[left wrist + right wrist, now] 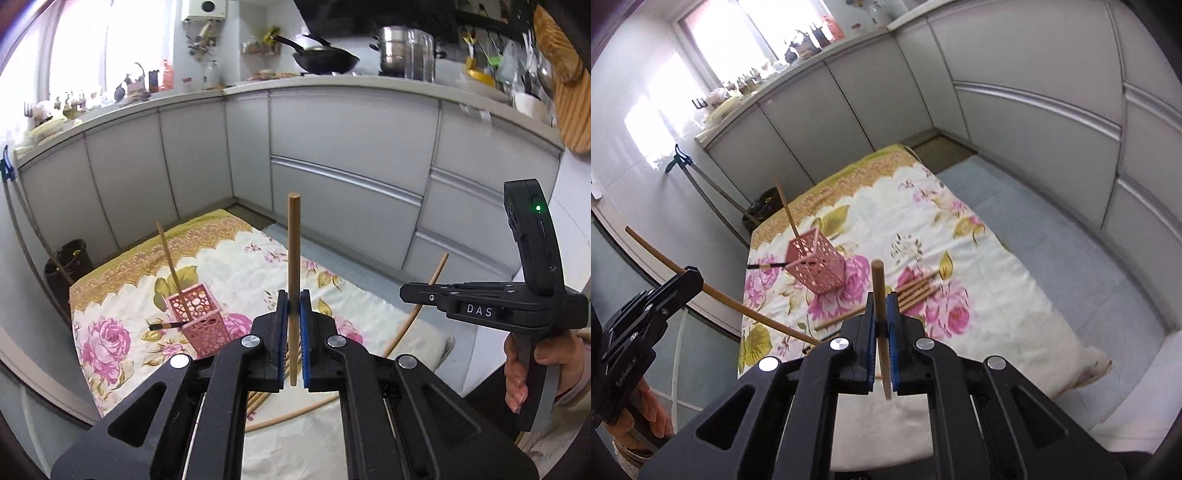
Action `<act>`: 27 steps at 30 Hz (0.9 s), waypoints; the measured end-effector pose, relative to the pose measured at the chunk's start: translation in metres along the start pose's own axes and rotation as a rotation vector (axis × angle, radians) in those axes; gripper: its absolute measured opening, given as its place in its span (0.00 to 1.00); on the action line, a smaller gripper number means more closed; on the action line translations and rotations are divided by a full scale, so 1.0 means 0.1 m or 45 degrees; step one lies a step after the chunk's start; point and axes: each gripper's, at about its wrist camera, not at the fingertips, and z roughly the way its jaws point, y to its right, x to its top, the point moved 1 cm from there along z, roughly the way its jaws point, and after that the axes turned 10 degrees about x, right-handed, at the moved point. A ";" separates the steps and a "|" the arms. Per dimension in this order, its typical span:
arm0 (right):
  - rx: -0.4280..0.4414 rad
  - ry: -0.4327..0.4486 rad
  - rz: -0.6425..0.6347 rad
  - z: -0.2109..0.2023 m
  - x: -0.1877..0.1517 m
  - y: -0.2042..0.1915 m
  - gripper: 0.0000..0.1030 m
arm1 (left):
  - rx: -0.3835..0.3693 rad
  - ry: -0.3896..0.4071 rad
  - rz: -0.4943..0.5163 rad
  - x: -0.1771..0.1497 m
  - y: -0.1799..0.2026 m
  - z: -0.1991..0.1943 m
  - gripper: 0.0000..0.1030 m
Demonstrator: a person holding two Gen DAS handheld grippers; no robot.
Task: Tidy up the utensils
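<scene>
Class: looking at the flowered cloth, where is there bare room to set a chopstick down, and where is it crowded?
Free: the flowered cloth right of the loose wooden chopsticks, out to its right edge, and the far stretch between the pink perforated holder and the gold border. Crowded: around the holder and the loose chopsticks just ahead of the right gripper.
</scene>
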 end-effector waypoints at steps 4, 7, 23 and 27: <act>0.003 0.084 -0.120 -0.07 0.38 -0.27 0.05 | 0.076 0.089 -0.132 0.25 -0.25 -0.22 0.05; 0.015 0.136 -0.192 -0.08 0.66 -0.46 0.05 | 0.157 0.130 -0.217 0.42 -0.44 -0.32 0.05; 0.179 0.279 -0.407 0.43 1.44 -1.19 0.05 | 0.437 0.090 -0.453 0.58 -1.07 0.41 0.05; 0.203 0.249 -0.422 0.72 1.39 -1.15 0.05 | 0.461 0.050 -0.461 0.51 -1.14 0.72 0.05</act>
